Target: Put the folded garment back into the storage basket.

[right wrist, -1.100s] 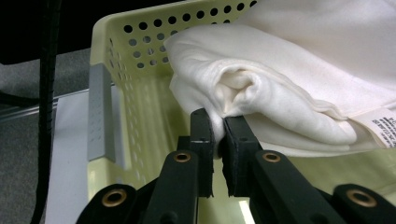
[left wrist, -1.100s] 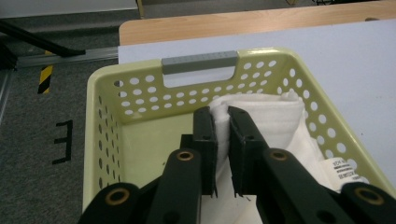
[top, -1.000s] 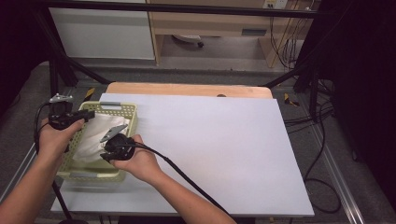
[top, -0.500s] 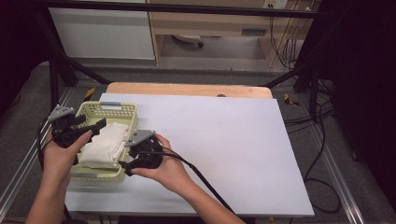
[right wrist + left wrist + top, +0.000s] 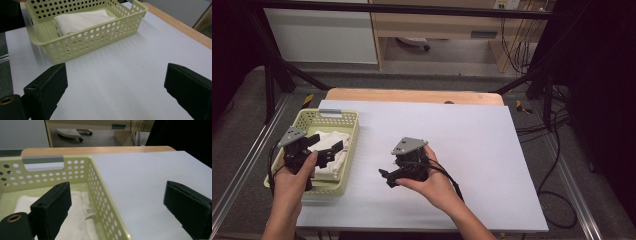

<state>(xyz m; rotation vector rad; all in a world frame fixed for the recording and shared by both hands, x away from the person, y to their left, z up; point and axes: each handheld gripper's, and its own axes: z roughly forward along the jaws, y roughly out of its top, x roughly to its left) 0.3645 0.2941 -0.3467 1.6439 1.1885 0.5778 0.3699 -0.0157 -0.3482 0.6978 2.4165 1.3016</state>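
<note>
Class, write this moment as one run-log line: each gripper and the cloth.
left gripper: open, jaws just opened, over basket | right gripper: open, jaws just opened, above table | cloth: folded in basket

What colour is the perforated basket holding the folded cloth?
Pale yellow-green basket; clearest in the right gripper view.

A white sheet (image 5: pixel 462 165) covers the table, with a strip of bare wooden tabletop (image 5: pixel 412 95) showing at twelve o'clock. Beyond it stands a pale cabinet (image 5: pixel 322 35); black cables (image 5: pixel 557 165) trail across the grey floor at three o'clock.
</note>
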